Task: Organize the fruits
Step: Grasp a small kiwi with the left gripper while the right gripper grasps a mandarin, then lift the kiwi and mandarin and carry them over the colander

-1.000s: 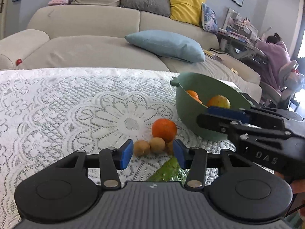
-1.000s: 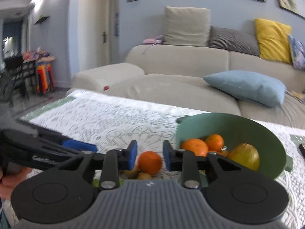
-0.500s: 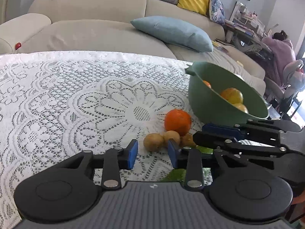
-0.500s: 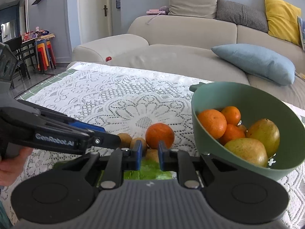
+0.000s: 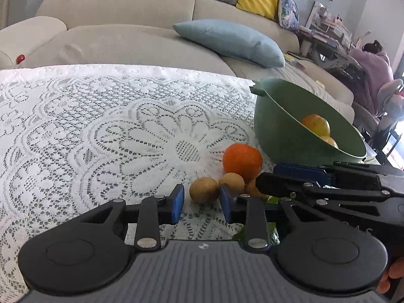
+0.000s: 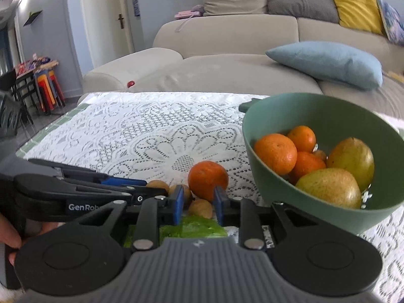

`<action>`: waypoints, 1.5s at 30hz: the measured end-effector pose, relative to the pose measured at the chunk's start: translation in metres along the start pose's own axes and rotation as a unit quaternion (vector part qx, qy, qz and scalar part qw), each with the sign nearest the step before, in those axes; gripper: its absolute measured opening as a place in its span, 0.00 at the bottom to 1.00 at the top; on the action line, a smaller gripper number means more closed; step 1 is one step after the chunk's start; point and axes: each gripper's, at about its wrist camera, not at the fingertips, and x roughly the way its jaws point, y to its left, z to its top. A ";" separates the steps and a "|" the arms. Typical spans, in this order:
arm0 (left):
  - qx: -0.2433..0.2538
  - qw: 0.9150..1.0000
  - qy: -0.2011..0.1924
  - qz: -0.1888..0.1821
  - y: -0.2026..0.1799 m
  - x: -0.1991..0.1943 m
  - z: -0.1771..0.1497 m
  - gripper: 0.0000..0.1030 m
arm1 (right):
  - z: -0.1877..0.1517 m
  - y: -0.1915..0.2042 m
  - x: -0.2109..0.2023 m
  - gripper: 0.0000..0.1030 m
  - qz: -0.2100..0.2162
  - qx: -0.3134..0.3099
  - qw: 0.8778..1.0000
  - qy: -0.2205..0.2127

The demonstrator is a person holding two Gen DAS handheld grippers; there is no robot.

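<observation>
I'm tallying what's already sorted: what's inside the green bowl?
In the green bowl the right wrist view shows three oranges and two yellow-green pear-like fruits. A smaller orange piece peeks between them; anything beneath the pile is covered.

Left hand-held gripper [image 5: 201, 200], right hand-held gripper [image 6: 197, 201]: both parted, low, side by side.

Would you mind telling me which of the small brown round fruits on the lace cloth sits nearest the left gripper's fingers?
The leftmost small brown round fruit, just ahead of the gap of the left gripper; the other two huddle rightward against the loose orange.
</observation>
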 end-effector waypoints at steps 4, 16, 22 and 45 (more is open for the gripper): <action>0.009 1.000 -0.012 0.006 -0.003 0.001 -0.001 0.34 | 0.001 -0.005 0.005 0.33 -0.002 0.045 0.999 0.000; -0.027 0.999 -0.019 0.040 0.009 -0.008 -0.002 0.27 | -0.002 -0.005 0.022 0.41 -0.024 0.128 0.991 -0.001; -0.015 0.999 -0.021 0.043 0.007 -0.009 -0.004 0.28 | 0.001 -0.002 0.031 0.41 -0.031 0.134 0.990 -0.006; 0.002 0.998 -0.034 0.059 -0.002 -0.003 -0.009 0.28 | 0.000 0.006 0.036 0.40 -0.021 0.104 0.994 -0.020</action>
